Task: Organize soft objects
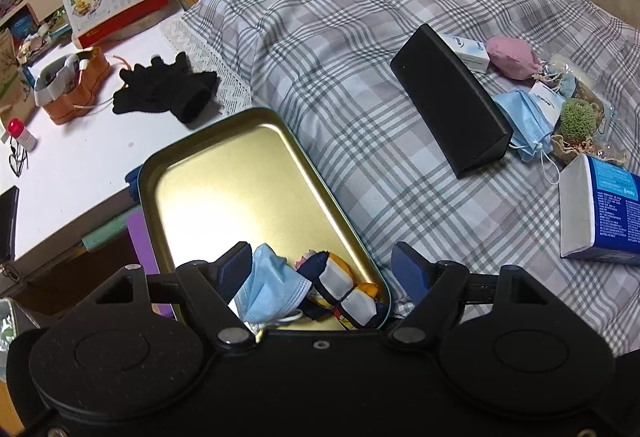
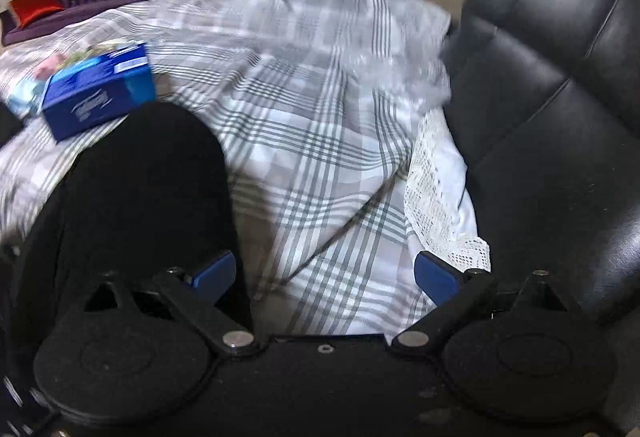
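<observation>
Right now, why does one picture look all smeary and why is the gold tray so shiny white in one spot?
Right wrist view: smeared by motion blur, most on the plaid cloth and blue box. Left wrist view: sharp, but lamp glare whitens the gold tray, and the fisheye bends the white table edge.

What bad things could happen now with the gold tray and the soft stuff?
1. The gold tray seems to hang past the plaid cloth toward the white table; a push could tip it.
2. The blue mask and folded cloth crowd the tray's near corner under the left gripper; lifting away might snag the mask's loop.
3. The right gripper, open and empty, looks blurred, so it might bump the blue box.
</observation>
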The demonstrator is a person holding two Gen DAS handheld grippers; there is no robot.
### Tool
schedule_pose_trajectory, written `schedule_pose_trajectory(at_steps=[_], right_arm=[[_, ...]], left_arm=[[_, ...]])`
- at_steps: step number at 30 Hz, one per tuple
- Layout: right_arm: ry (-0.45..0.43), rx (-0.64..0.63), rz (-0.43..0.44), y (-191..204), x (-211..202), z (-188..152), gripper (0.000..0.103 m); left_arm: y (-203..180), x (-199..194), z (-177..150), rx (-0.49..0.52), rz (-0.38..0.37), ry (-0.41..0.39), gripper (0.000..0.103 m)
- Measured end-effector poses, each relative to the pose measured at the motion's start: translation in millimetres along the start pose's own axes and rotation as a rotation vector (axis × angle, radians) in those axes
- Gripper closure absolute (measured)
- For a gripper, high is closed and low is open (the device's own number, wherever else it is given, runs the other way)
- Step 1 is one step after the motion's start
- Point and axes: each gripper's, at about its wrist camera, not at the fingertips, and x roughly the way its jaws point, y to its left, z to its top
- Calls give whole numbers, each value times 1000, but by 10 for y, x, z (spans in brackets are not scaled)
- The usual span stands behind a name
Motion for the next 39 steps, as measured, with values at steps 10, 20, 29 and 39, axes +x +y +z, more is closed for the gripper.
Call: schedule_pose_trajectory(at_steps=[10, 20, 29, 39], right_arm=[[-42, 43, -212, -508, 484, 1216, 10], [-198, 50, -645, -1291, 1398, 2457, 9], [-140, 89, -358, -606, 1701, 3100, 7], [8, -147, 229, 1241, 1725, 3276, 6]], left_arm=[[-18, -48, 202, 5, -7, -43, 30], [-247, 23, 337, 26, -46, -25, 30], [-559, 58, 498, 72, -61, -7, 30], [-824, 74, 605, 118, -66, -22, 29]])
